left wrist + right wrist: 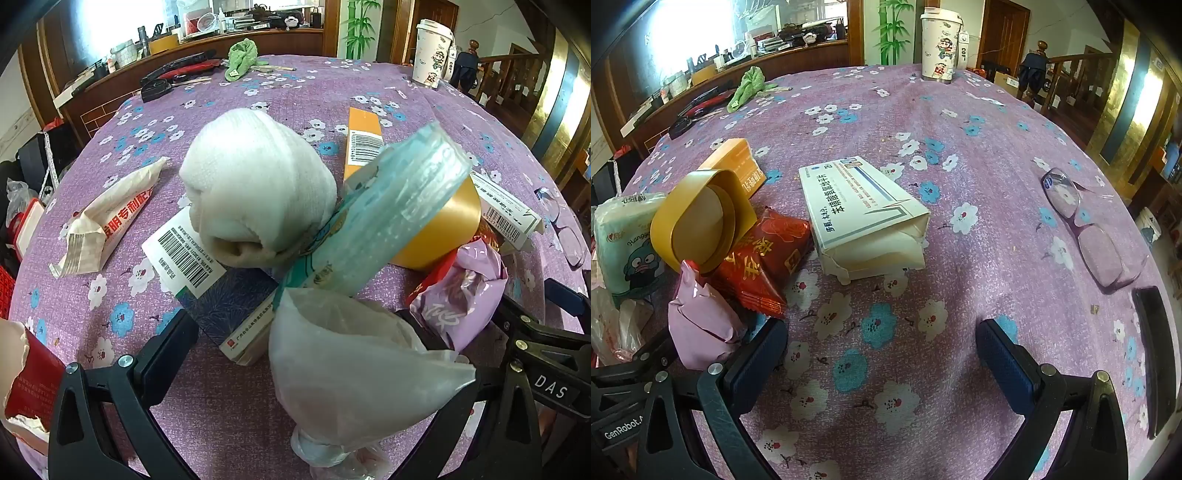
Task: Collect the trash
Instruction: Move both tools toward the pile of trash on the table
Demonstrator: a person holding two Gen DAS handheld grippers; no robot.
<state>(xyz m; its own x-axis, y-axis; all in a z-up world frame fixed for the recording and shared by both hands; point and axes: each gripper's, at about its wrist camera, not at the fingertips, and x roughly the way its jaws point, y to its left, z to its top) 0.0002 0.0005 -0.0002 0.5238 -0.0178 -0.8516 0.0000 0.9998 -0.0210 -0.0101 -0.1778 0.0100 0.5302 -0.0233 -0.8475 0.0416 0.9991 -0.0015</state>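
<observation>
Plastic bag (354, 354) between open left fingers (166, 347)

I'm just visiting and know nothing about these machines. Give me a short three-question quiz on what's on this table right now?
1. True or false: the right gripper is open with only tablecloth between its fingers.
2. What lies right of the white medicine box in the right wrist view: A) eyeglasses, B) scissors, C) a spoon?
3. What white bundle rests on the pile in the left wrist view?

Key: 1 true; 2 A; 3 the rolled white cloth.
</observation>
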